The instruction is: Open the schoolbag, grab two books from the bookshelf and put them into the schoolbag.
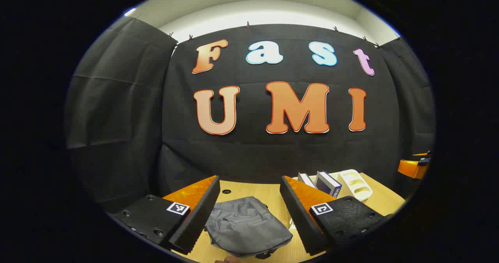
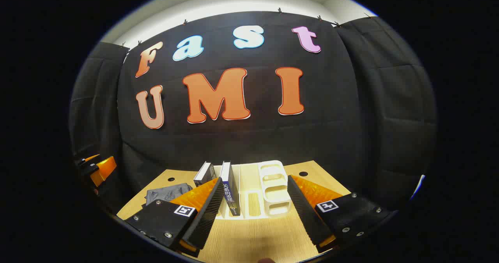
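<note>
A grey schoolbag [image 1: 246,226] lies flat and closed on the wooden table [image 1: 265,194], below and between the fingers of my left gripper [image 1: 249,204], which is open and holds nothing. The same schoolbag [image 2: 168,192] shows at the left in the right gripper view. A white bookshelf [image 2: 269,189] stands ahead of my open right gripper [image 2: 253,200], with two books upright in its left slots: a dark-spined book [image 2: 230,191] and another book [image 2: 205,173] left of it. In the left gripper view the bookshelf [image 1: 354,183] and a book [image 1: 328,183] stand at the right.
The other gripper's orange body [image 1: 413,167] shows at the far right of the left gripper view, and the left one's orange body [image 2: 97,169] at the far left of the right gripper view. Two small holes [image 2: 303,174] mark the tabletop near the back. Black cloth walls the booth.
</note>
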`<state>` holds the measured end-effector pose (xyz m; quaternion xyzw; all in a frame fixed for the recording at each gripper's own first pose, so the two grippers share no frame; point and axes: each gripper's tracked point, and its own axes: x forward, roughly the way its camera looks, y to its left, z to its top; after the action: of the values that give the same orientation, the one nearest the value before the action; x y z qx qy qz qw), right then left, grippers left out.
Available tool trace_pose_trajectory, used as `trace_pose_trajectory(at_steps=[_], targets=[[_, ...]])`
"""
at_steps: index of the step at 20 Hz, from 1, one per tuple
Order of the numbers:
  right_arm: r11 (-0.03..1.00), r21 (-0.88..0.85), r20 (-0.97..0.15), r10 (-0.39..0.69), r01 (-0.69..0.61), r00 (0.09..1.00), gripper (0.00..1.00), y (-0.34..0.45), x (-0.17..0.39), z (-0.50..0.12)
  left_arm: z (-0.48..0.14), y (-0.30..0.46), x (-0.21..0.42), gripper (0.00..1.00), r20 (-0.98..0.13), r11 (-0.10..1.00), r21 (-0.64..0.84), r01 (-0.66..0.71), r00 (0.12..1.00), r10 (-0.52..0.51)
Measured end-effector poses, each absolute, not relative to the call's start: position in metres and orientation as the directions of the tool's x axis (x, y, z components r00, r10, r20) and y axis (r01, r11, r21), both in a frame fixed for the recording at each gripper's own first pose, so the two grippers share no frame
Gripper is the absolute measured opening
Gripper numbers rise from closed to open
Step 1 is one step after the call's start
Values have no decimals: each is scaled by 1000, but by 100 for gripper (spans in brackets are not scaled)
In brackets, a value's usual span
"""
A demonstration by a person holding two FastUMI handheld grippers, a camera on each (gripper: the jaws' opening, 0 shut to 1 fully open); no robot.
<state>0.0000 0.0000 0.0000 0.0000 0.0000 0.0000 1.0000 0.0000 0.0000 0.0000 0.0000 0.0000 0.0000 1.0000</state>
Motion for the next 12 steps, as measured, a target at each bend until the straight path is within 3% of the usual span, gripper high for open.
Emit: trace_pose_trajectory(at_steps=[12], targets=[[1000,-2,-2,13,-13,1000,97,6,7,0,9,-1,2,97,25,999,39,6,1000,-7]])
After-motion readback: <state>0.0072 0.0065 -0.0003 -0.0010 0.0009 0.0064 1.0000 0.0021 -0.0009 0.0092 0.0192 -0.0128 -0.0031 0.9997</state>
